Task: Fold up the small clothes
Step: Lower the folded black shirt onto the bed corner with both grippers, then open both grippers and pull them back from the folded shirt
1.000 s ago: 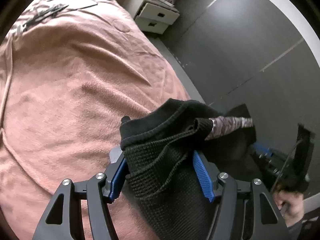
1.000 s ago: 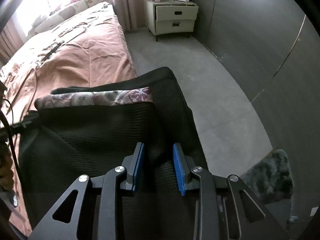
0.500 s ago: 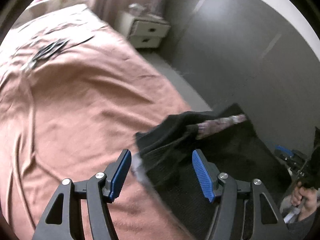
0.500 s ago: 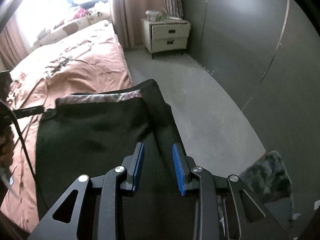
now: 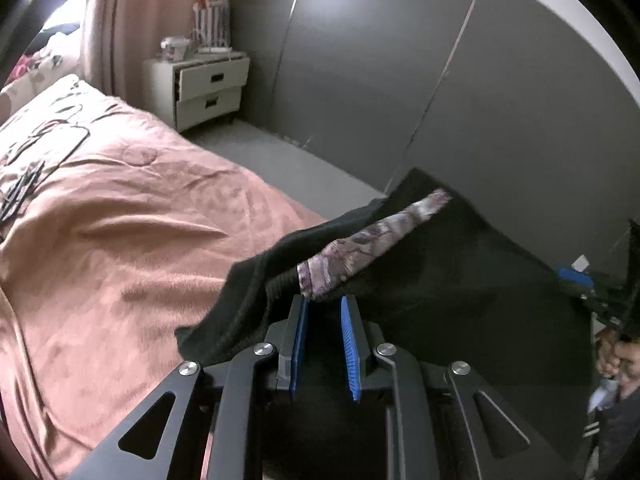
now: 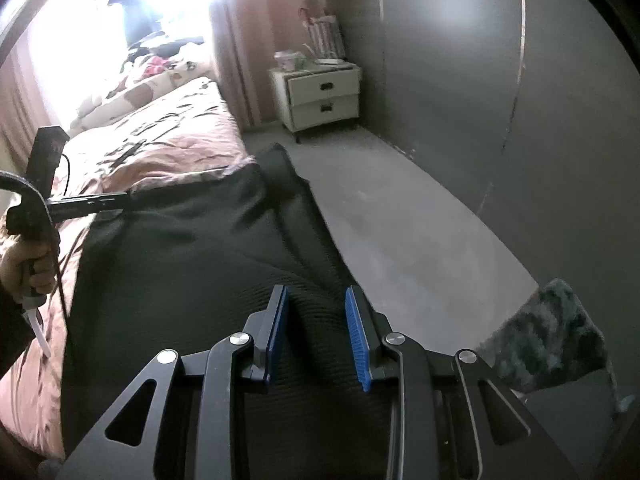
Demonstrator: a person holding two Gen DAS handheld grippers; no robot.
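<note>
A black knit garment (image 5: 460, 276) with a floral-patterned band (image 5: 372, 240) hangs stretched between my two grippers, above the edge of the pink bed (image 5: 120, 232). My left gripper (image 5: 323, 308) is shut on the garment's edge beside the floral band. In the right wrist view my right gripper (image 6: 317, 300) is shut on a fold of the same black garment (image 6: 192, 248). The left gripper (image 6: 116, 200) also shows there at far left, clamped on the garment's other corner, with the hand (image 6: 24, 264) that holds it.
A white two-drawer nightstand (image 5: 204, 88) stands at the far wall beside a pink curtain. Grey floor (image 6: 400, 216) runs along grey wardrobe doors (image 5: 400, 80). A dark fluffy rug (image 6: 552, 340) lies at the right. Pillows and clutter sit at the bed's head (image 6: 152, 76).
The left gripper let go of the bunched fabric, opened, then shut again on the garment's edge by the floral band. Both grippers rose, and the garment now hangs spread out.
</note>
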